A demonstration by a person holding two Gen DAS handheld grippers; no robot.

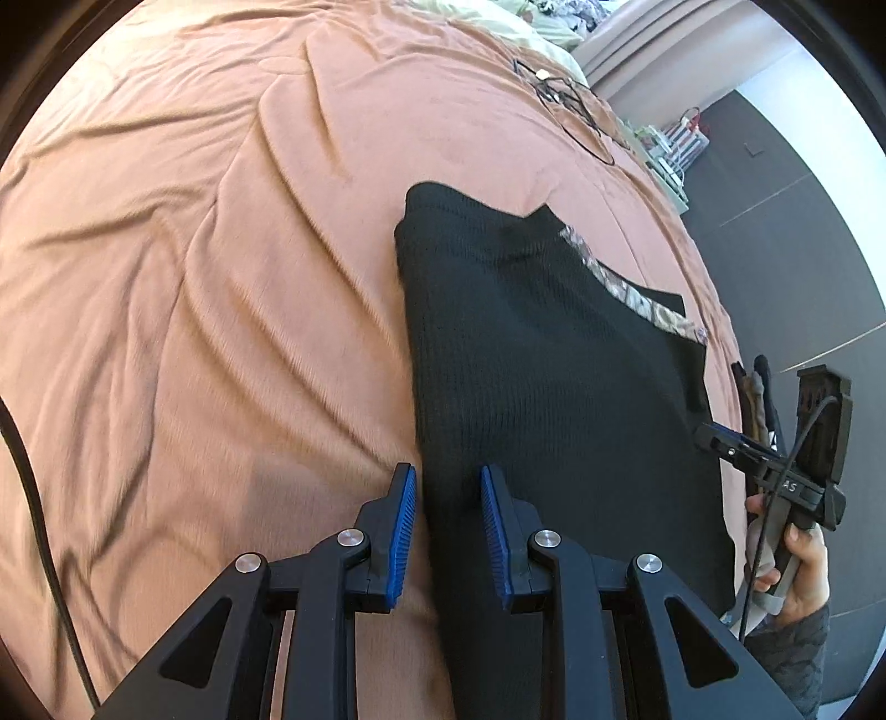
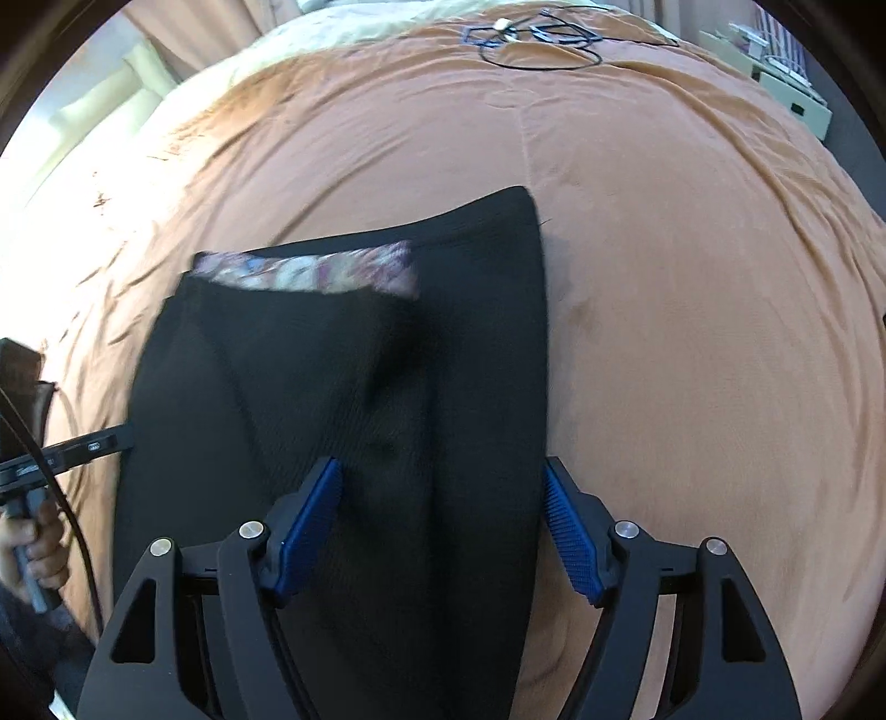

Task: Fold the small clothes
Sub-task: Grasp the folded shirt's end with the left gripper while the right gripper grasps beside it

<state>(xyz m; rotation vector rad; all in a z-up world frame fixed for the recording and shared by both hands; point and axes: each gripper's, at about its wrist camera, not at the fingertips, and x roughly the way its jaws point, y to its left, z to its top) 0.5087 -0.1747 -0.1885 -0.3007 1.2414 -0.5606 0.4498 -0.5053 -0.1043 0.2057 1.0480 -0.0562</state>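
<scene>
Black ribbed knit garment [image 1: 554,387] lies spread on the rust-orange plush bedspread [image 1: 194,277], a patterned floral band [image 1: 626,293] showing along its far opening. It fills the ground straight ahead of both grippers.

Left gripper [image 1: 447,498]: jaws narrow, the garment's left edge running between the blue ribbed pads [image 1: 407,531]. The right pad sits over the cloth, the left pad over bare bedspread. A gap shows on both sides of the fold, so whether the pads actually pinch it I cannot tell.

Right gripper [image 2: 440,507]: jaws spread wide, released, nothing pressed. The garment's right side lies between and under them, its right edge just inside the right pad [image 2: 570,537].

A black cable loop [image 2: 531,44] lies far ahead of the right gripper, well apart from the cloth.

Judgement: step in hand looks like setting the grips on the near edge for a fold.

- Lower the right jaws until one pad slips under the edge, then close on both layers.
- Confirm the left pinch before lifting.
- Lift both corners level and together, carry toward the floral band, keeping the edges aligned.
- Knit is limp; a one-sided lift will skew it.
</scene>
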